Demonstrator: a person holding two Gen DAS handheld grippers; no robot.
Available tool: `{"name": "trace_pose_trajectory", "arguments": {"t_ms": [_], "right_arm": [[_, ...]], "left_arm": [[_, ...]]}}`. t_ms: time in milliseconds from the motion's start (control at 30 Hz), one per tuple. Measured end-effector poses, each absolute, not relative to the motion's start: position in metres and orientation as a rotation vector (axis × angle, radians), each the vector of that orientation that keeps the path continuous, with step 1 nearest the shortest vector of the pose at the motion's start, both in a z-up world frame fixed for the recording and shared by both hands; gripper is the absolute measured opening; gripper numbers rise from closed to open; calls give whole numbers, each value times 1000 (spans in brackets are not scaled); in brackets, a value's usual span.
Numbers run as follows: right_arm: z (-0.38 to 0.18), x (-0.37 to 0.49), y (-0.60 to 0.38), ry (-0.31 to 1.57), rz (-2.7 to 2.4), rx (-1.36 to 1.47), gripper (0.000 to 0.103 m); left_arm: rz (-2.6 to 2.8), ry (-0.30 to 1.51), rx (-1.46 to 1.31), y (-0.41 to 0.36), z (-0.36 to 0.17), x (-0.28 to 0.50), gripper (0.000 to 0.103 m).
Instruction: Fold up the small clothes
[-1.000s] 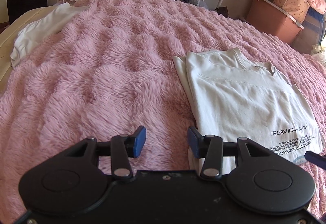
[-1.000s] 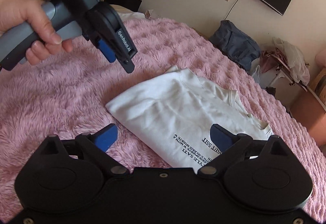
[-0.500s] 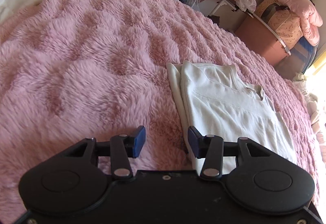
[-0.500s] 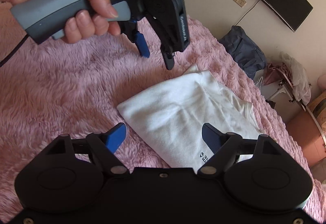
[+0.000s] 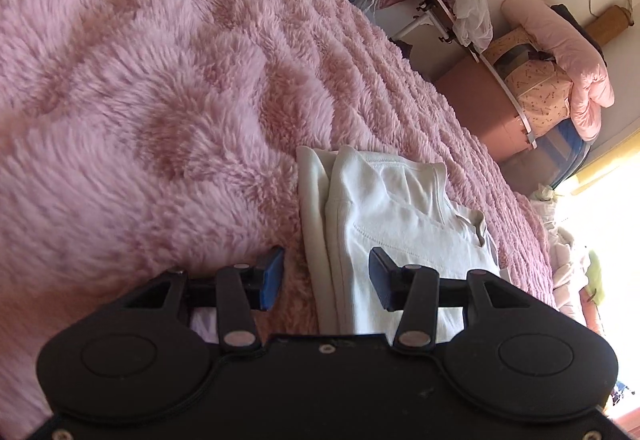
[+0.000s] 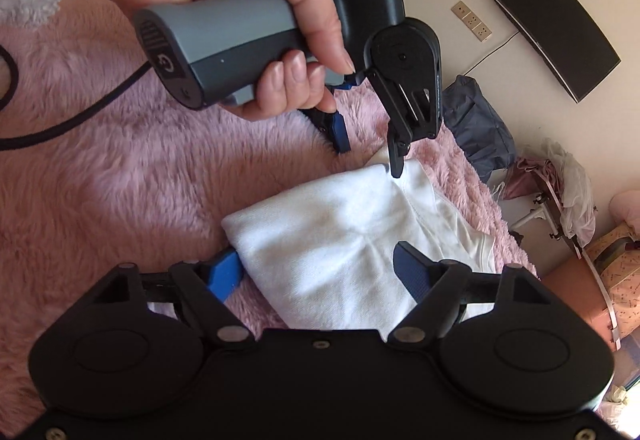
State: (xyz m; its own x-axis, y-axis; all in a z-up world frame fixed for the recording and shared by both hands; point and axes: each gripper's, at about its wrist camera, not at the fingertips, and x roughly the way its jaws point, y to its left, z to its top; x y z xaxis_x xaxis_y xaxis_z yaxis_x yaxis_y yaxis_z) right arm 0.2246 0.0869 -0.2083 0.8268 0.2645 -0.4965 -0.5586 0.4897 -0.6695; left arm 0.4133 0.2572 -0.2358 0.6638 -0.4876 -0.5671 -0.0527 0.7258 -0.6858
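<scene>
Bed: the pink fluffy blanket [image 5: 160, 100] fills most of both views; its deep pile can hide a thin hem, so press the lower finger into it before you pinch.
Shirt: the white T-shirt [image 6: 344, 240] lies partly folded on the blanket, at lower centre of the right wrist view and lower centre-right of the left wrist view; I judge the next fold needs both near corners lifted together.
Left gripper [image 6: 368, 144]: upper centre of the right wrist view, fingers spread, one tip at the shirt's far corner, nothing pinched.
Right gripper [image 6: 316, 272]: its fingers have just been closing, yet stand apart astride the shirt's near end; the cloth lies between them, unpinched.
Advice: catch every layer, lift evenly.
</scene>
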Motion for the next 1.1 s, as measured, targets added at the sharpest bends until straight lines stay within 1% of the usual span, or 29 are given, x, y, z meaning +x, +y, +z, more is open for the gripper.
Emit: {"name": "trace_pose_trajectory", "arguments": {"t_ms": [233, 300, 333, 367, 400, 433, 533, 700, 933, 1100], "right_arm": [[-211, 226, 91, 301, 497, -955, 80], [-213, 225, 93, 287, 491, -960, 78], [-214, 225, 93, 285, 493, -960, 70], [-214, 224, 92, 300, 510, -954, 41], [-213, 225, 92, 334, 546, -934, 24], [-211, 224, 91, 358, 552, -914, 17], [-205, 224, 88, 362, 553, -895, 12], [-194, 224, 79, 379, 564, -818, 11], [-171, 222, 56, 388, 538, -677, 8], [-145, 223, 19, 389, 494, -532, 7]], "left_arm": [[-323, 852, -806, 252, -245, 451, 49], [-355, 841, -821, 247, -249, 458, 41], [-352, 840, -811, 245, -249, 460, 39], [-353, 847, -802, 243, -250, 463, 26], [-354, 852, -804, 242, -251, 464, 17], [-346, 858, -812, 243, -252, 465, 13], [-352, 854, -860, 247, -254, 465, 12], [-352, 848, -831, 246, -238, 459, 11], [-370, 830, -761, 226, -196, 465, 9], [-396, 809, -702, 189, -159, 468, 9]]}}
